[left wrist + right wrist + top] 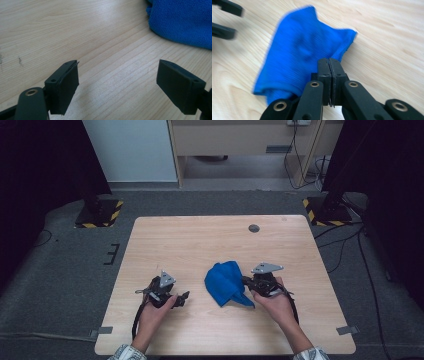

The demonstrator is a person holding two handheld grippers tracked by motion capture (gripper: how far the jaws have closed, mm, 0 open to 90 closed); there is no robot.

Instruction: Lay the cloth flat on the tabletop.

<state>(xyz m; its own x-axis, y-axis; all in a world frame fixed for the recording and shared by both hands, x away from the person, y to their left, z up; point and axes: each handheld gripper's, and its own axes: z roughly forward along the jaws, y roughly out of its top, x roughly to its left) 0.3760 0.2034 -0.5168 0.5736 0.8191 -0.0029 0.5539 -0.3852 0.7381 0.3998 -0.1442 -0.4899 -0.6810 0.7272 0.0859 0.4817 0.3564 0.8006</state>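
Cloth (227, 282) lies bunched on the table (200, 240), a little right of centre toward the near edge, just beside the right gripper (246, 281). That gripper's jaws are clamped together with an edge of the cloth pinched between them, as the right gripper view shows; the grip at one edge probably serves to lift or drag the fabric open. The left gripper (117, 82) rests near the cloth, apart from it, its jaws spread and grasping nothing, likely waiting to take another edge. The cloth (302, 52) is bright blue, soft and finely ribbed like microfibre, sagging in loose folds. The table is pale wood-grain laminate, smooth and flat. The pads (66, 87) are matte black blocks.
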